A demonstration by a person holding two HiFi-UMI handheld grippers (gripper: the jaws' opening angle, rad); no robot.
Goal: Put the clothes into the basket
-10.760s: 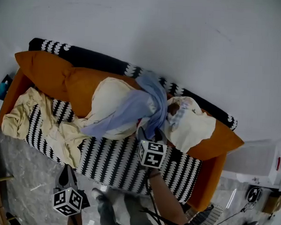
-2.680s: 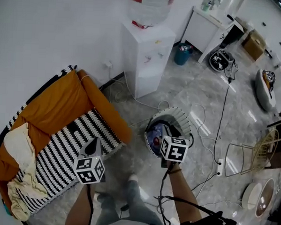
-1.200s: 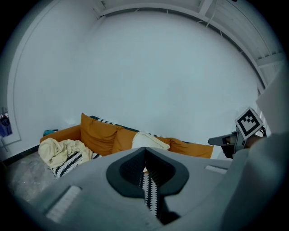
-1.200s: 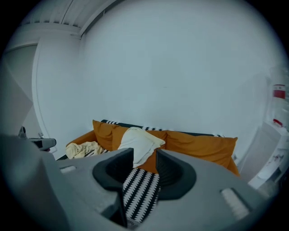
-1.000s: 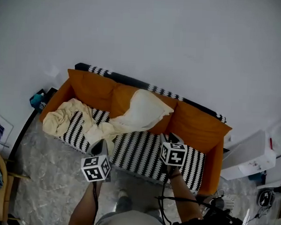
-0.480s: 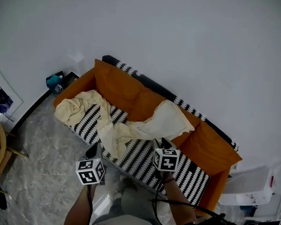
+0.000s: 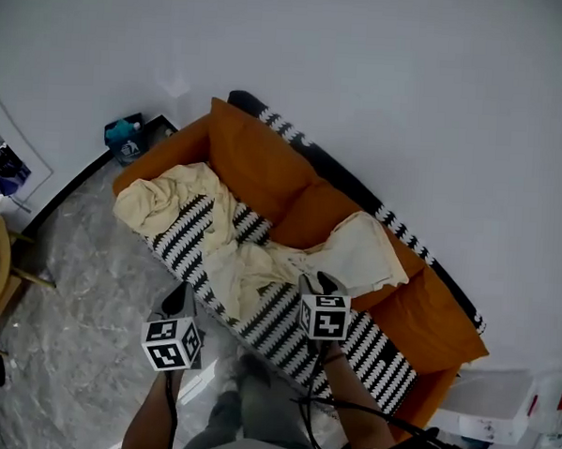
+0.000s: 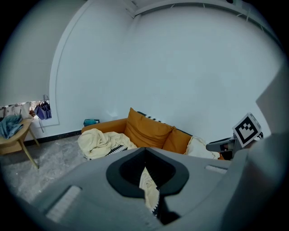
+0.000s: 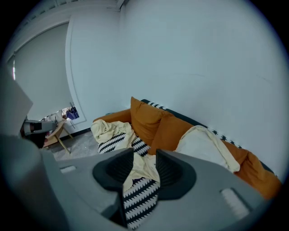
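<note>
Turning back from the basket (now out of every view), the person has brought the sofa [image 7: 380, 349] under both tools again, and over the last second it has swung nearer as both hands came down towards its front edge. The blue garment that lay over the back cushions [image 7: 256, 157] is gone from them, so that load looks delivered. What remains is the cream clothes [image 7: 170, 190], heaped at the left end of the seat and trailing along it to a second cream piece [image 7: 369, 256] propped against the cushions. The right gripper [image 7: 320, 280] hangs over the seat's middle, jaws apart and empty. The left gripper [image 7: 178, 295], off the front edge, has its tips drawn together on nothing. The next pick probably falls to the right.
</note>
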